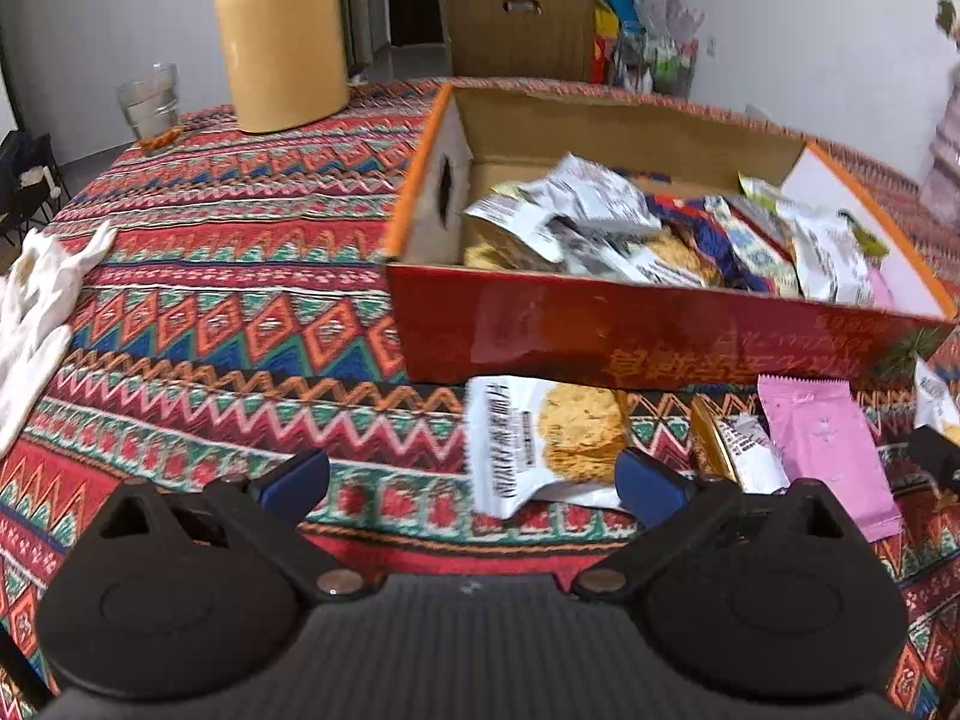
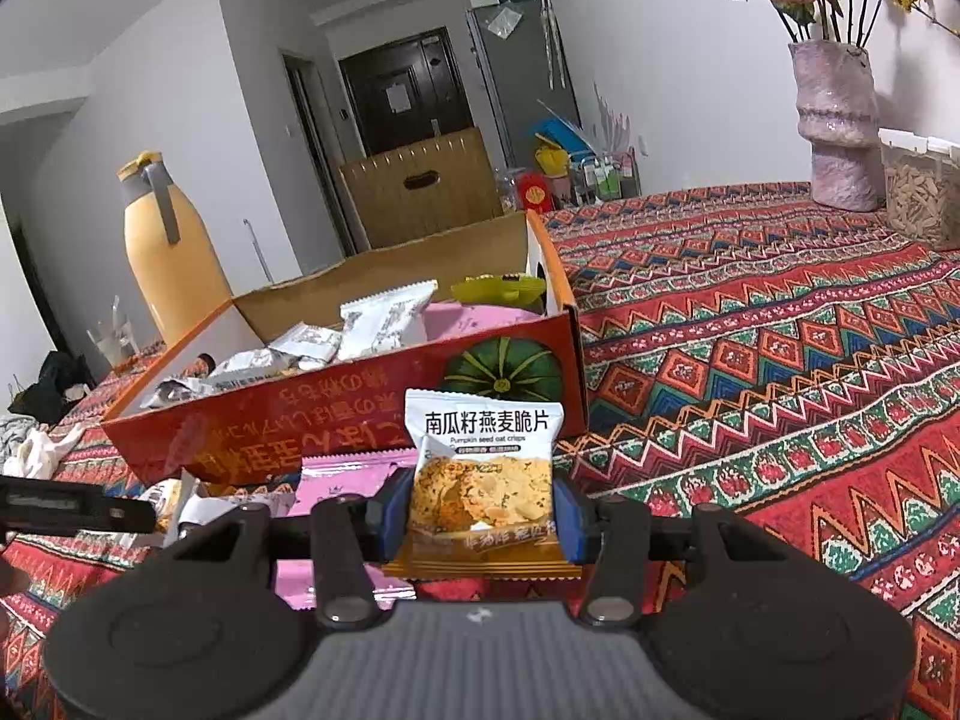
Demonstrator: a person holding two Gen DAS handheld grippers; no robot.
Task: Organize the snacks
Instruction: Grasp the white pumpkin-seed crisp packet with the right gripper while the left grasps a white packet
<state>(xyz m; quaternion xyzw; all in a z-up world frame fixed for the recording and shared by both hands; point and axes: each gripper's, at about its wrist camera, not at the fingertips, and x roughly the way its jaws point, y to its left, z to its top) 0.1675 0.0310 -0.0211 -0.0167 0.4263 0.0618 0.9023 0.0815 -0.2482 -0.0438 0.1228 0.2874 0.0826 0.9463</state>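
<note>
In the right wrist view my right gripper [image 2: 483, 516] is shut on a white-and-orange oat crisp packet [image 2: 483, 468], held upright just in front of the red snack box [image 2: 336, 420]. Several packets fill the box [image 1: 630, 336]. In the left wrist view my left gripper [image 1: 474, 483] is open low over the tablecloth. A second oat crisp packet [image 1: 540, 444] lies flat ahead of it, close to the right pad. A pink packet [image 1: 828, 450] and a gold-and-white packet [image 1: 738, 450] lie beside it in front of the box.
A yellow thermos jug [image 1: 282, 36] and a glass [image 1: 150, 99] stand at the table's far left. White cloth [image 1: 36, 312] lies at the left edge. A vase of flowers [image 2: 840, 120] and a seed jar [image 2: 918, 192] stand far right. A cardboard box [image 1: 516, 24] sits behind the table.
</note>
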